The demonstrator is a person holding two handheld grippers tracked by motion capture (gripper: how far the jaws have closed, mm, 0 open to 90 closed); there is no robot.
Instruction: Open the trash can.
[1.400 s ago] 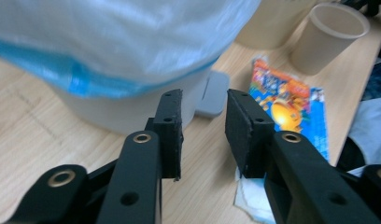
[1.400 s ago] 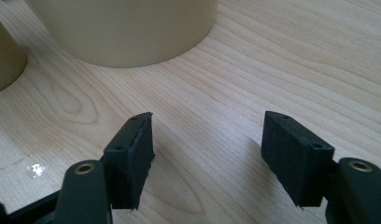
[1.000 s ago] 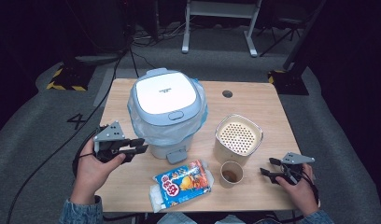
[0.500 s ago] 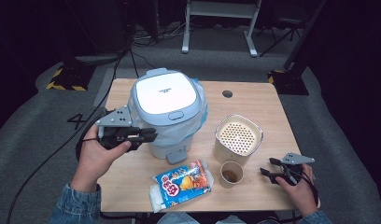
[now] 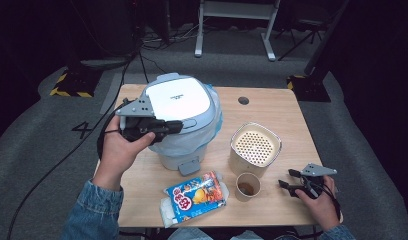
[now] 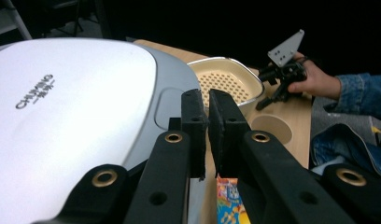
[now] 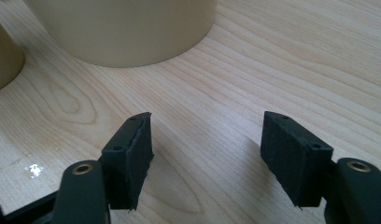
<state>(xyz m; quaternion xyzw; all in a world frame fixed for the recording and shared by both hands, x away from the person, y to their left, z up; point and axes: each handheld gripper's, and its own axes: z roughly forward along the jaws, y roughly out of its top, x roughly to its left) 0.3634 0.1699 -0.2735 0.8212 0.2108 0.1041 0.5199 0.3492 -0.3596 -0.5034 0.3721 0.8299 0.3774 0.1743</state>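
Note:
A white and grey-blue rice cooker (image 5: 179, 100) stands with its lid shut at the table's back left. My left gripper (image 5: 177, 125) hangs over the lid's front edge, pointing right. In the left gripper view its jaws (image 6: 208, 100) have just been closing and now stand almost together with nothing between them, above the lid (image 6: 62, 107). My right gripper (image 5: 284, 179) rests low at the front right. Its pads (image 7: 132, 154) stand well apart over bare wood, with nothing between them. The right gripper (image 6: 272, 86) also appears far off in the left gripper view.
A beige square pot with a perforated insert (image 5: 255, 145) sits right of the cooker. A paper cup (image 5: 247, 186) with brown contents stands in front of it. A colourful snack packet (image 5: 194, 196) lies at the front middle of the wooden table (image 5: 272, 107).
My left gripper has risen from beside the cooker's left side and moved right over the lid's front edge, its jaws closing. The right gripper has stayed put.

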